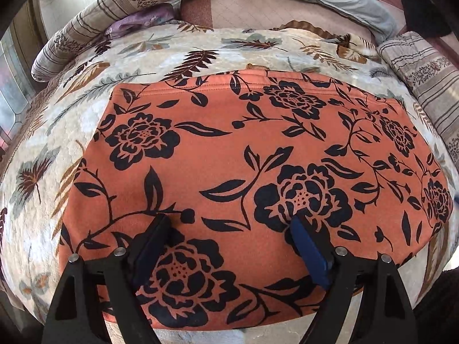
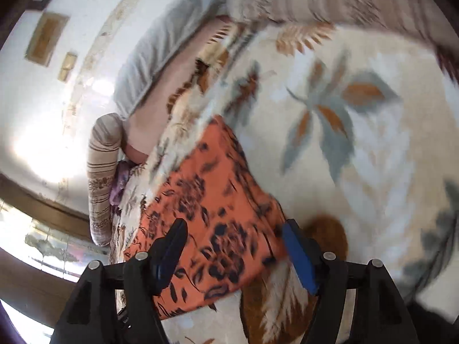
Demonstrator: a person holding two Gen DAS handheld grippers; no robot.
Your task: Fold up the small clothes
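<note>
Left wrist view shows the left gripper (image 1: pixel 231 223) spread wide over the orange floral garment (image 1: pixel 243 172) filling mid-frame, while right wrist view, blurred, has the right gripper (image 2: pixel 233 239) apparently parted at its lower-centre edge, risking bunching.

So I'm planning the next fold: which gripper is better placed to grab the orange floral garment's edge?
Probably the right gripper: its open jaws straddle a corner of the orange floral garment. The left gripper, also open, hovers over the cloth's flat middle.
</note>
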